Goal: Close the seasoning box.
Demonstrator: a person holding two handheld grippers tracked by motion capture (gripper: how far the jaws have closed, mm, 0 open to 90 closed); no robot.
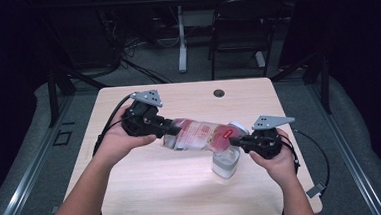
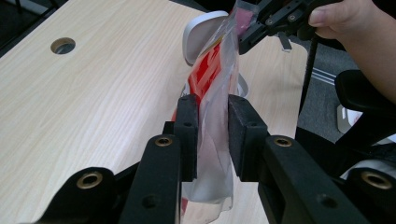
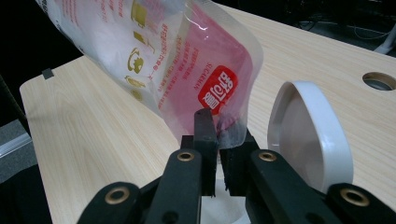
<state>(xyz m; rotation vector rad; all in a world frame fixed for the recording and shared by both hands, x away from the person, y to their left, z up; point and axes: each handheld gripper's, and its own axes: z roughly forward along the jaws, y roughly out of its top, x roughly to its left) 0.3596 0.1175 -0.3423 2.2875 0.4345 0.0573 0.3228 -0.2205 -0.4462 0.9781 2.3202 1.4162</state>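
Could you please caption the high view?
Both tongs hold a plastic pouch tilted over a clear container.

Your left claw (image 2: 212, 135) pinches the clear plastic pouch (image 2: 212, 88) with red print between its pads. Beyond it, your right claw (image 2: 247, 37) grips the pouch's far end above the wooden tabletop (image 2: 93, 93), beside a white lid (image 2: 198, 32).

pouch: clear plastic pouch with red print (image 1: 200, 135), held level above the table, white powder inside
container: clear plastic container (image 1: 225, 164), upright, white hinged lid (image 3: 308, 135) open
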